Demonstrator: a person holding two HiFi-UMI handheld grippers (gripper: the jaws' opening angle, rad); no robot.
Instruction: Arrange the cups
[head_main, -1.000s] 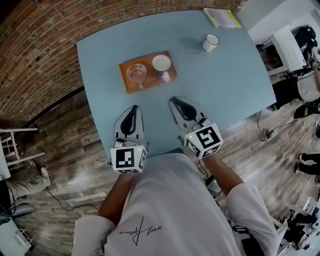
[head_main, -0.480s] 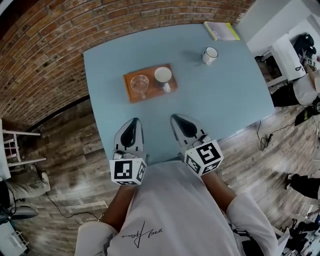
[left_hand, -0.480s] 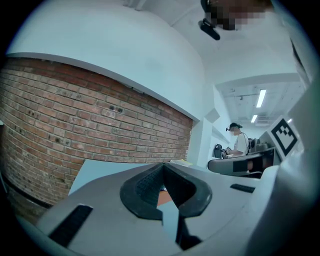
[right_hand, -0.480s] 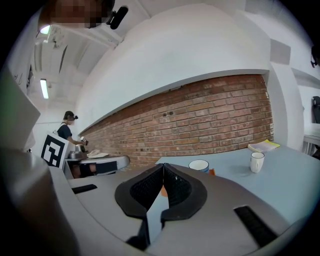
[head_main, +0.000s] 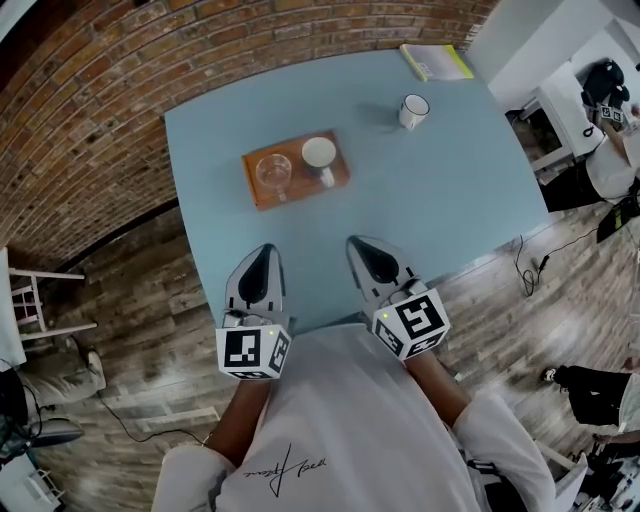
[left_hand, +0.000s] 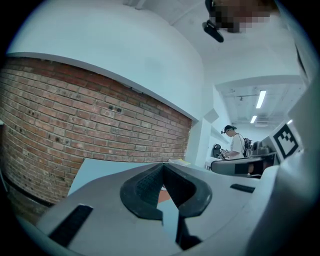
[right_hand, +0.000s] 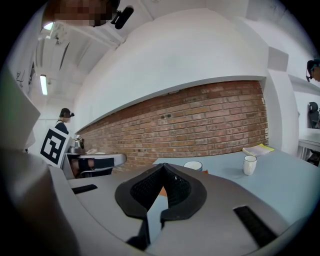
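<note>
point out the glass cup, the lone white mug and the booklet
glass cup (head_main: 272, 171), head view, its open mouth
lone white mug (head_main: 412, 112), head view, its body
booklet (head_main: 436, 61), head view, its cover

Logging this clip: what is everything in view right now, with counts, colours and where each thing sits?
table: one, light blue, centre
tray: one, orange-brown, on the table, far left part
glass cup: one, clear, left half of the tray
white mug: one, right half of the tray
rimmed mug: one, white with a dark rim, alone on the table, far right
book: one, yellow-green, at the table's far edge
brick wall: one, red-brown, beyond the table
floor: grey-brown wood
left tool: one, grey, shut, empty, over the near edge
right tool: one, grey, shut, empty, over the near edge
</note>
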